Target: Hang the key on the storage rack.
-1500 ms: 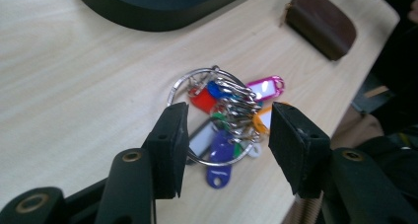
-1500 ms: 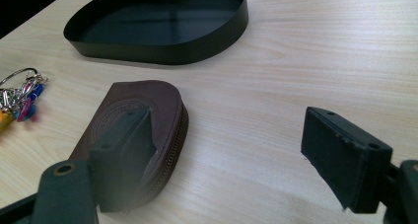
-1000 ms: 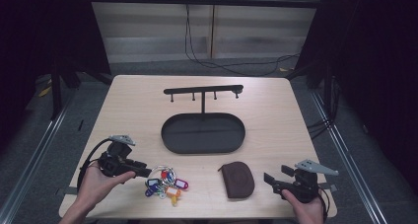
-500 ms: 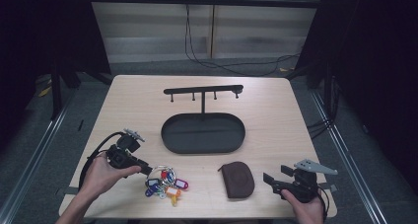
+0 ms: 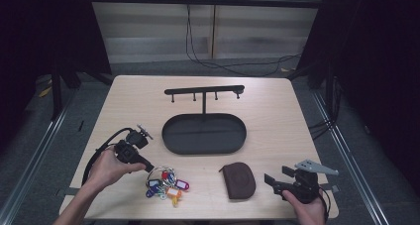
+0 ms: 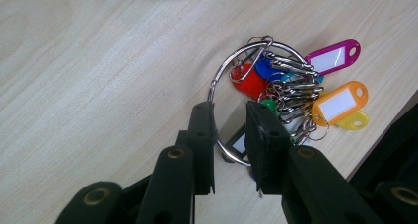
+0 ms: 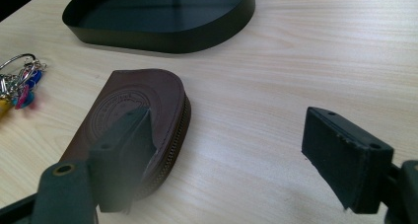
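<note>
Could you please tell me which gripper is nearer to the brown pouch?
The right gripper. It rests just right of the brown pouch, jaws wide apart and pointing at it. The left gripper is farther off, across the bunch of keys, its jaws closing astride the key ring.

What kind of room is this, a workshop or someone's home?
Probably a lab or recording booth, not a home: dark curtains close in a lone wooden table, cables trail across the floor, and a person works with a handheld gripper in each hand.

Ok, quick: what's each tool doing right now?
Left tool: jaws just closing around the key ring, not yet pinching it.
Right tool: open, holding nothing, beside the pouch.
</note>
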